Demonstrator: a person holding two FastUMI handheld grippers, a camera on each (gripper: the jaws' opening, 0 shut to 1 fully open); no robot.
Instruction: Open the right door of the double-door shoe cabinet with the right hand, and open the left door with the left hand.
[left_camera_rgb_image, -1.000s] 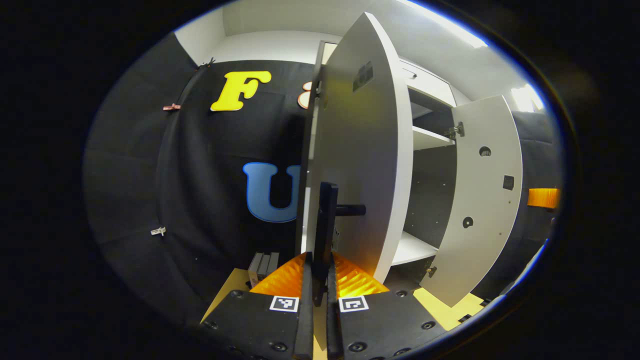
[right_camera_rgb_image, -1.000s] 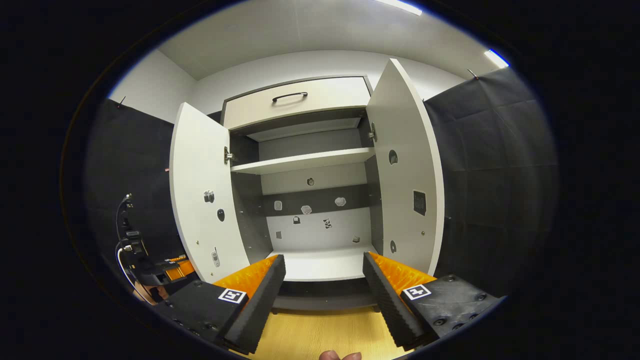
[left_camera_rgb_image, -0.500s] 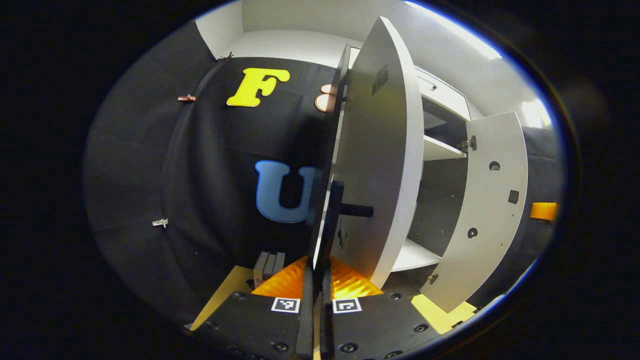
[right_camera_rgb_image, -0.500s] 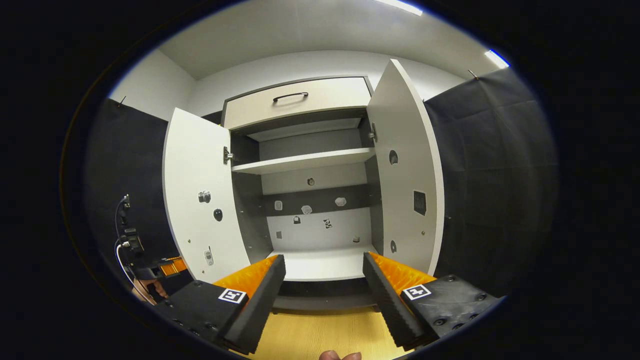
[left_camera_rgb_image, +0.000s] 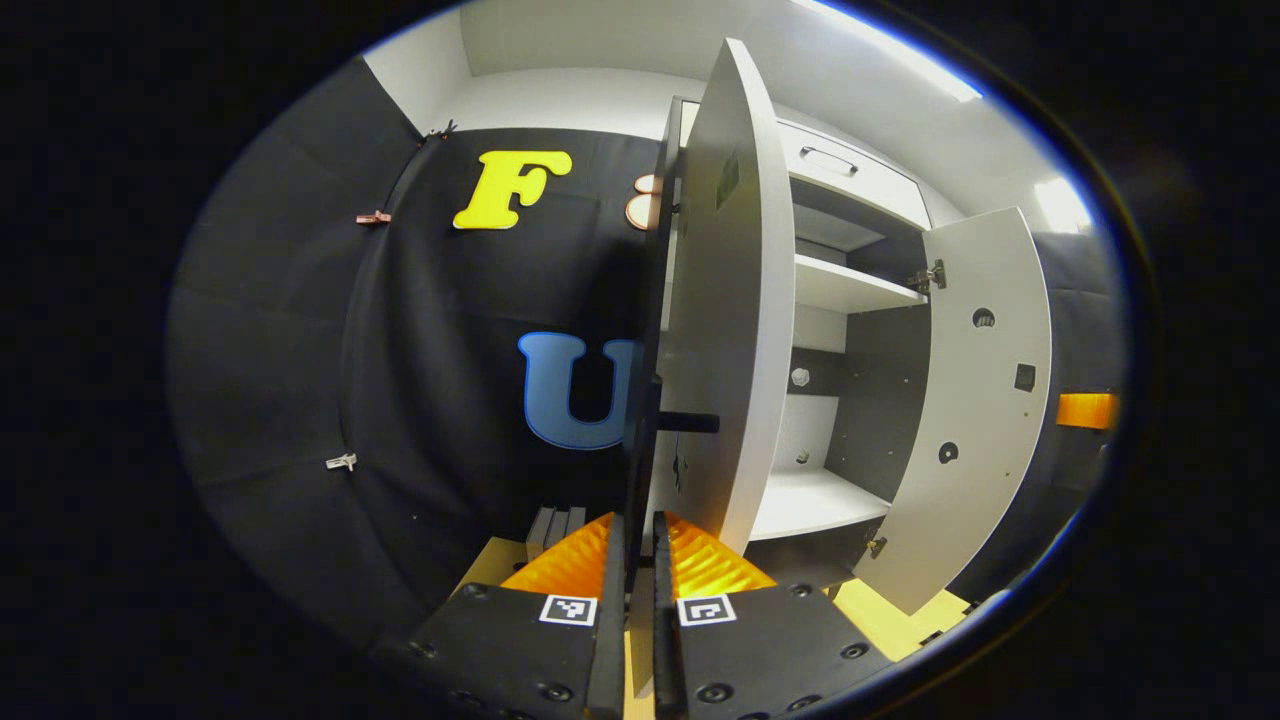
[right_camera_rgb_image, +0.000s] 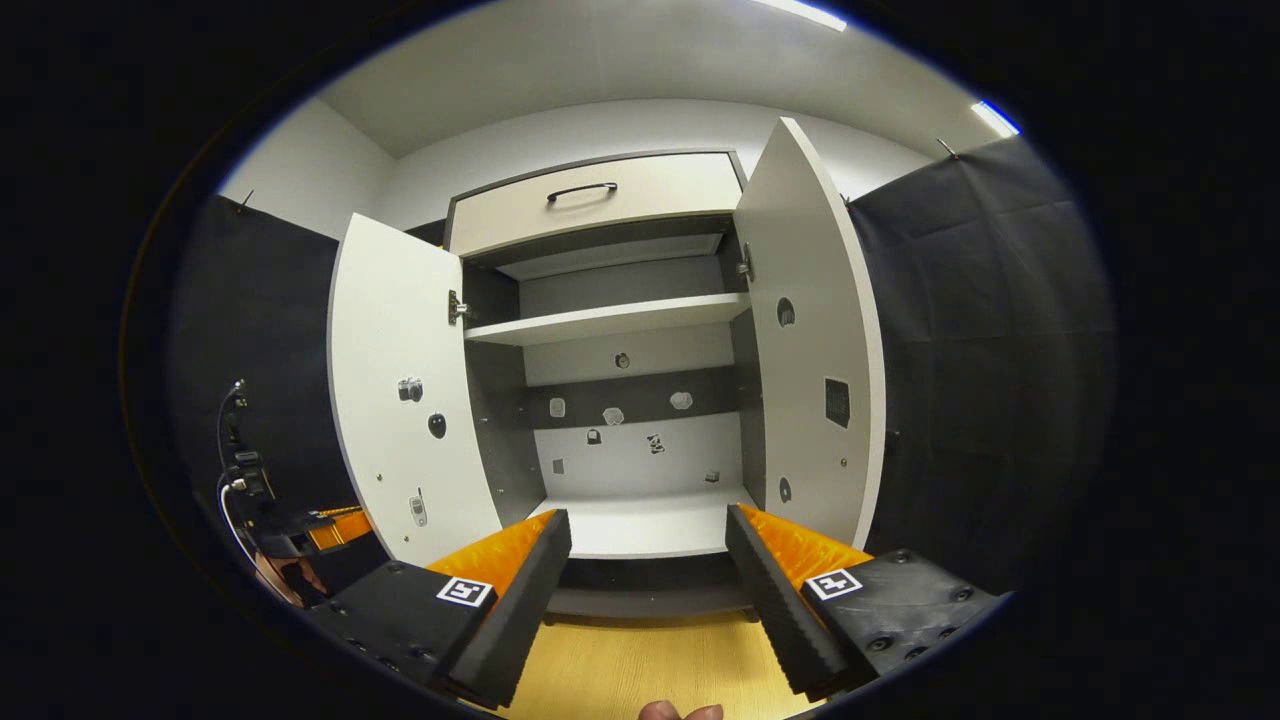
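Your left gripper has its fingers clamped on the dark bar handle of the left door, one finger on each side of the bar. That grip is why the door stands where it does: swung well out from the shoe cabinet, seen nearly edge-on along your fingers. Your right gripper holds nothing. Its fingers are spread wide apart and it hangs back in front of the cabinet, above the wooden floor. The right door stands wide open without support, which suggests its part of the job is done.

Count two doors, both open, and one drawer above them, shut, with a single curved pull. Inside, you have one shelf and one bottom board, both bare. I judge the task all but finished; letting go of the handle looks like what remains.
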